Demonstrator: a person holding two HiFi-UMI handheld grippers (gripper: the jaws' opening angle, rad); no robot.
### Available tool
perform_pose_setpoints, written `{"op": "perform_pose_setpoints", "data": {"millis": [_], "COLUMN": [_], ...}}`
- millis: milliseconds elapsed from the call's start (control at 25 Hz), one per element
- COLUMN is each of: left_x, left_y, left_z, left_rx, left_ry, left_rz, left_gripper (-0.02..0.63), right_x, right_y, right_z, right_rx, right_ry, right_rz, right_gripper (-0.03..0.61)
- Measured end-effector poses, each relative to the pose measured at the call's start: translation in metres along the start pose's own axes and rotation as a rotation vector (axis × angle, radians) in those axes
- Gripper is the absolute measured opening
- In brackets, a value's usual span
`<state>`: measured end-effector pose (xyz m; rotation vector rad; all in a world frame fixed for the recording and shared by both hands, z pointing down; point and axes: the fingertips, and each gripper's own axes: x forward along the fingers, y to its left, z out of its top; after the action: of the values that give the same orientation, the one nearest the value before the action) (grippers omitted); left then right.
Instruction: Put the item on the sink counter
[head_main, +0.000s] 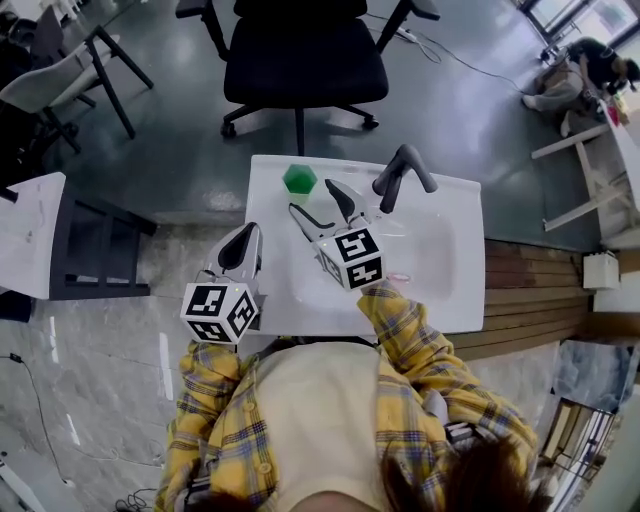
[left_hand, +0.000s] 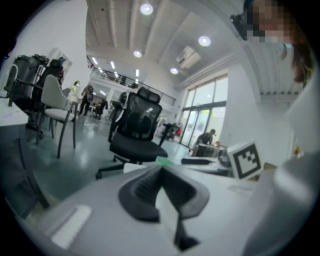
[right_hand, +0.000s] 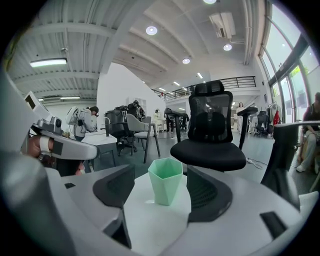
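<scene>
A small green faceted cup (head_main: 299, 179) stands upright at the far left corner of the white sink counter (head_main: 275, 290). My right gripper (head_main: 311, 196) is open just in front of it, a jaw tip on either side of the cup's near edge, not touching it. In the right gripper view the cup (right_hand: 166, 180) rests on the counter in line with the gap of the open right gripper (right_hand: 161, 191). My left gripper (head_main: 245, 240) hovers shut and empty at the counter's left edge. In its own view the left gripper (left_hand: 160, 192) is shut, with the cup's rim (left_hand: 162, 161) beyond.
A dark faucet (head_main: 400, 170) rises at the back of the basin (head_main: 430, 250), right of the cup. A black office chair (head_main: 300, 60) stands just behind the counter. A white table (head_main: 30, 235) and chairs are to the left, wooden boards (head_main: 530, 290) to the right.
</scene>
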<state>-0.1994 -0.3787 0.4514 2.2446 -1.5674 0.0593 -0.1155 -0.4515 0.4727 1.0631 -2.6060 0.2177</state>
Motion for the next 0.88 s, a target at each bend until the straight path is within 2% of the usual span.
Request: {"op": "perform_pose_setpoints", "data": {"millis": [880], "left_x": [0.003], "left_y": [-0.025], "left_z": [0.005], "left_rx": [-0.004], "left_ry": [0.000], "left_rz": [-0.079], "left_gripper": [0.005], "right_x": [-0.060], "right_y": [0.008], "right_z": [-0.001], "right_rx": [0.066], "right_ry": [0.016], "right_rz": [-0.016], "right_gripper": [0.314]}}
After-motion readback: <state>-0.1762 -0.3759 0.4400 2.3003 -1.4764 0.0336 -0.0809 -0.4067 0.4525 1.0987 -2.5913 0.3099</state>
